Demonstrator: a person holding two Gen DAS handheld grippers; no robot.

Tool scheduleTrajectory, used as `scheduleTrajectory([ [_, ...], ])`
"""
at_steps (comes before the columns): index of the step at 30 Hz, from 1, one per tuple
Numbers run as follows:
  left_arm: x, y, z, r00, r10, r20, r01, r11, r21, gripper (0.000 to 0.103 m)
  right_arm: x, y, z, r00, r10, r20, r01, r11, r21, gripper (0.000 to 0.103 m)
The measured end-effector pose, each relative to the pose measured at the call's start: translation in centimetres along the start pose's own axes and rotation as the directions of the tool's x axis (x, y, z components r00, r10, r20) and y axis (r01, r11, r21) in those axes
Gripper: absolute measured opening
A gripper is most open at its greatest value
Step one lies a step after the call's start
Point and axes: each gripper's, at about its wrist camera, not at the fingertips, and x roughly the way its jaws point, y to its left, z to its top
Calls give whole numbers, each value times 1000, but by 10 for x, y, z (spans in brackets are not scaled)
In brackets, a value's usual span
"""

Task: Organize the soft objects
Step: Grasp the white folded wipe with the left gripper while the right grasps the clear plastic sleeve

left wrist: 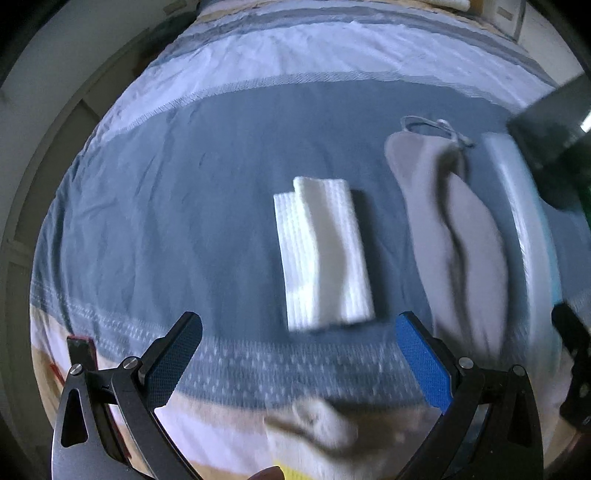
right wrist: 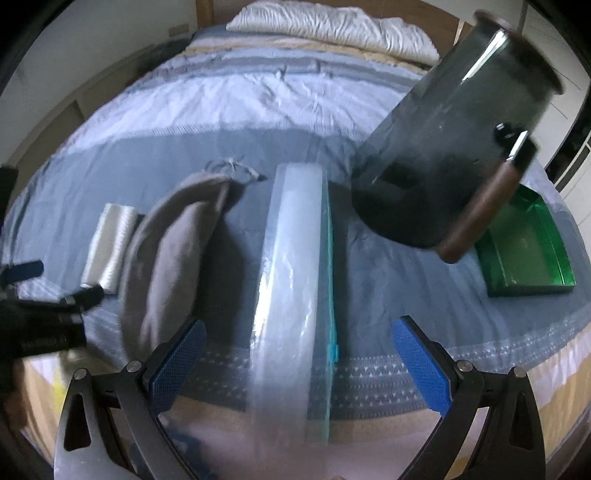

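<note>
A folded white cloth (left wrist: 325, 251) lies on the blue bedspread (left wrist: 184, 206), just beyond my open, empty left gripper (left wrist: 299, 354). It also shows in the right wrist view (right wrist: 107, 243). A grey drawstring pouch (left wrist: 454, 236) lies to its right, also in the right wrist view (right wrist: 173, 251). A clear plastic-wrapped flat pack (right wrist: 291, 280) with a teal edge lies straight ahead of my open, empty right gripper (right wrist: 299, 362); it shows in the left wrist view (left wrist: 524, 236). A pale cloth (left wrist: 314, 424) lies below the left gripper.
A dark cylindrical bin (right wrist: 454, 147) with a brown handle lies tipped on the bed at the right. A green tray (right wrist: 528, 247) sits beyond it. A white pillow (right wrist: 332, 26) lies at the head of the bed. The left gripper shows at the right view's left edge (right wrist: 44, 295).
</note>
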Motion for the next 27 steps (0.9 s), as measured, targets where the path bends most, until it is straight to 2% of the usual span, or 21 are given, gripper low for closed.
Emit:
scheduleTrajectory([
  [4,22,0,14,999,21,-47,-21,1000,0,102,30,1,7,999,-20,-37,20,1000,-6,103],
  [8,40,5,20,996,4,-94,-6,1000,-24,102,57,3,11,997,-20,-69,19,1000,-11,103],
  [12,43,9,22,995,-11,-101,7,999,-37,102,78,6,11,995,-25,-97,23,999,-27,102],
  [15,46,9,24,994,-5,-111,1,999,-37,102,91,10,8,993,-26,-113,23,999,-32,97],
  [17,46,8,23,994,3,-112,-6,1000,-31,102,95,14,6,994,-15,-104,11,999,-41,88],
  [19,47,8,22,994,6,-109,-9,1000,-26,102,96,19,4,996,4,-93,-10,998,-65,63],
  [20,46,8,21,994,3,-108,-6,1000,-31,101,94,24,4,996,16,-88,-23,996,-82,55],
  [21,46,9,20,994,-5,-108,1,999,-38,100,93,27,5,996,22,-84,-30,995,-93,41],
  [23,49,7,21,994,-29,-102,24,999,-44,89,94,33,7,995,34,-89,-44,993,-106,27],
  [24,48,6,19,994,-40,-97,36,999,-39,85,94,36,8,995,39,-90,-50,992,-113,13],
  [26,43,3,16,994,-70,-88,68,997,-29,57,94,38,11,995,31,-90,-43,991,-130,7],
  [27,40,2,17,993,-81,-83,79,997,-27,48,94,39,12,996,29,-86,-41,990,-137,5],
])
